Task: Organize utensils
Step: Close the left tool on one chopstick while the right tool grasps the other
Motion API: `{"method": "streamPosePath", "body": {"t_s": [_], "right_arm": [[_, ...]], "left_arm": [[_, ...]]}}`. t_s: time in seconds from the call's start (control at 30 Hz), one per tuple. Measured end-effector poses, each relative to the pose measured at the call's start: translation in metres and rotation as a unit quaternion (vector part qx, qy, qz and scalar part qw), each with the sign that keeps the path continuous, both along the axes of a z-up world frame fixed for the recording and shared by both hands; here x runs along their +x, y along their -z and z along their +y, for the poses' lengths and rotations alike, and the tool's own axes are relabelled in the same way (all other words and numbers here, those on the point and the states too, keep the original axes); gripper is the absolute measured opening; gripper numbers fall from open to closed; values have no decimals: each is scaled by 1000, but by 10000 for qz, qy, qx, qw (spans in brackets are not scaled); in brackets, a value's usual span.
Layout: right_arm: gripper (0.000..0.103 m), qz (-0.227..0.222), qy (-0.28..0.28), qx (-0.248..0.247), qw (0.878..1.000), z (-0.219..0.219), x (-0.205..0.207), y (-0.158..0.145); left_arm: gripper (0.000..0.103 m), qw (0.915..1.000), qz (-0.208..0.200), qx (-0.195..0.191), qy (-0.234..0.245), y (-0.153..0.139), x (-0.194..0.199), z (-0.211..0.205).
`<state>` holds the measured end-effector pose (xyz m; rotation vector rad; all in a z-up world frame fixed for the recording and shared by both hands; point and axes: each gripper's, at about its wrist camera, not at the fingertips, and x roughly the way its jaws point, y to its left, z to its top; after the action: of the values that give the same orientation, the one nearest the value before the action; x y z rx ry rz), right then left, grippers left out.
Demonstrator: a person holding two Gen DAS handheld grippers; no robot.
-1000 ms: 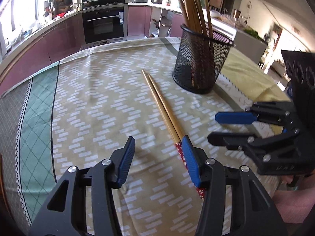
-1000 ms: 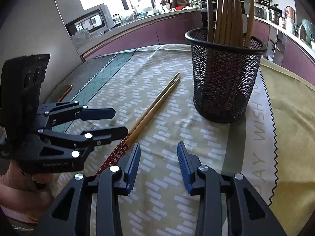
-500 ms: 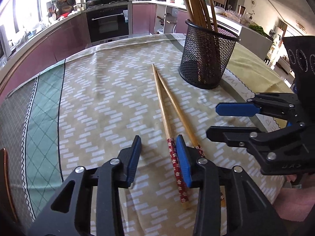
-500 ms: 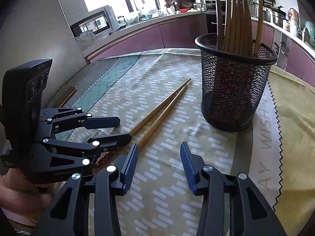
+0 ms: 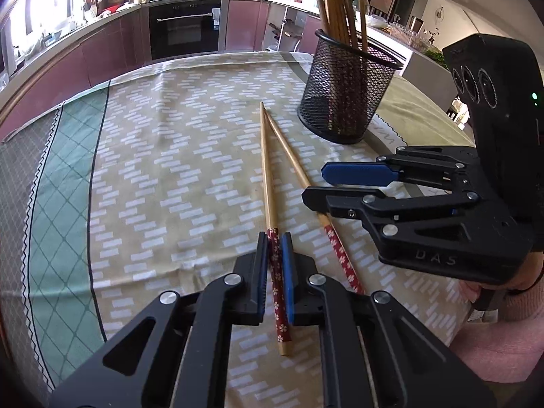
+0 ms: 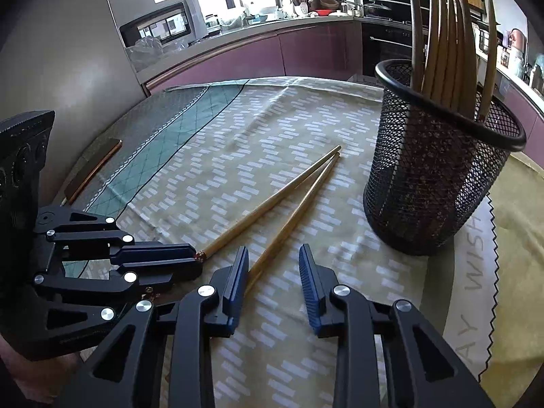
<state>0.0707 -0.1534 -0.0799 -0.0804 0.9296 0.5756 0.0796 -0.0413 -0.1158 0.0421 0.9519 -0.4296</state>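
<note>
The left gripper (image 5: 274, 255) was clamped on one chopstick's (image 5: 268, 183) patterned end on the tablecloth (image 5: 170, 170), while the right gripper (image 6: 273, 272), jaws closing but empty, flanked the second chopstick (image 6: 289, 221); both looked light, stiff and slippery.

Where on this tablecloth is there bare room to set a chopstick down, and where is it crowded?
Free: the patterned cloth between the teal band and the two loose chopsticks, and the stretch behind their tips. Crowded: near edge, where the left hand-held gripper clamps one chopstick and the right hand-held gripper straddles the other, beside the mesh holder.
</note>
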Motion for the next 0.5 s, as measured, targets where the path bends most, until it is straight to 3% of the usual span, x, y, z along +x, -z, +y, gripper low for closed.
{"method": "streamPosePath", "body": {"t_s": [0.2, 0.23, 0.33, 0.5], "right_arm": [[23, 68, 123, -164, 9998, -20, -7, 0], [21, 84, 134, -174, 9997, -24, -8, 0], [21, 108, 197, -195, 9996, -33, -11, 0], [21, 68, 241, -183, 9995, -35, -7, 1]], "left_arm": [[8, 9992, 217, -310, 136, 0, -11, -7], [12, 9990, 226, -341, 194, 0, -13, -9], [22, 9991, 93, -303, 275, -5, -15, -14], [24, 9997, -95, -107, 174, -9, 3, -18]]}}
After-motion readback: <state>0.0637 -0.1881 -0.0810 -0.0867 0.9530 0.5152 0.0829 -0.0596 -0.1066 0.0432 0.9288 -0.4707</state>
